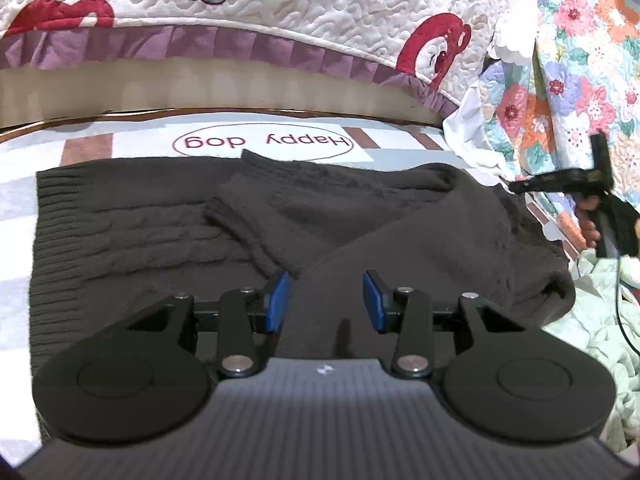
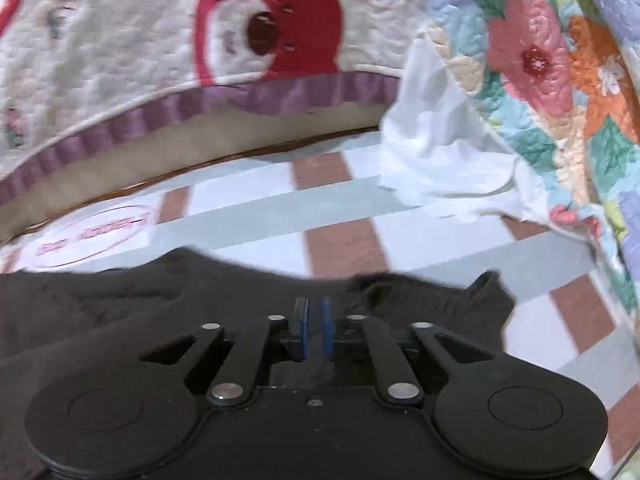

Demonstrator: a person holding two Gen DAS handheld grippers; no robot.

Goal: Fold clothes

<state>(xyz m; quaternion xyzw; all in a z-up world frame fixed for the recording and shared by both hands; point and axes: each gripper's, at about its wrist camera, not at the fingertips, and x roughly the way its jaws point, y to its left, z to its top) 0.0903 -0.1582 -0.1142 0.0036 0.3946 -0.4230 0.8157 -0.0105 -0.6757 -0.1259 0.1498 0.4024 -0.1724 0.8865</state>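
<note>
A dark brown cable-knit sweater (image 1: 120, 216) lies flat on the striped sheet (image 1: 48, 148), with both sleeves (image 1: 256, 208) folded across its body. My left gripper (image 1: 326, 300) hovers just above the crossed sleeves, open, its blue pads (image 1: 278, 300) apart and nothing between them. At the sweater's right edge a hand carries my right gripper (image 1: 560, 182). In the blurred right wrist view that gripper (image 2: 315, 320) is over the sweater's edge (image 2: 420, 292); its blue pads stand almost together, and I see nothing between them.
A white quilt with red bears and a purple frill (image 1: 280, 48) hangs along the far side. At the right sit a floral quilt (image 1: 560, 80) and white cloth (image 2: 440, 152). Pale green fabric (image 1: 600, 320) lies near right. The sheet carries a "Happy dog" oval (image 1: 264, 142).
</note>
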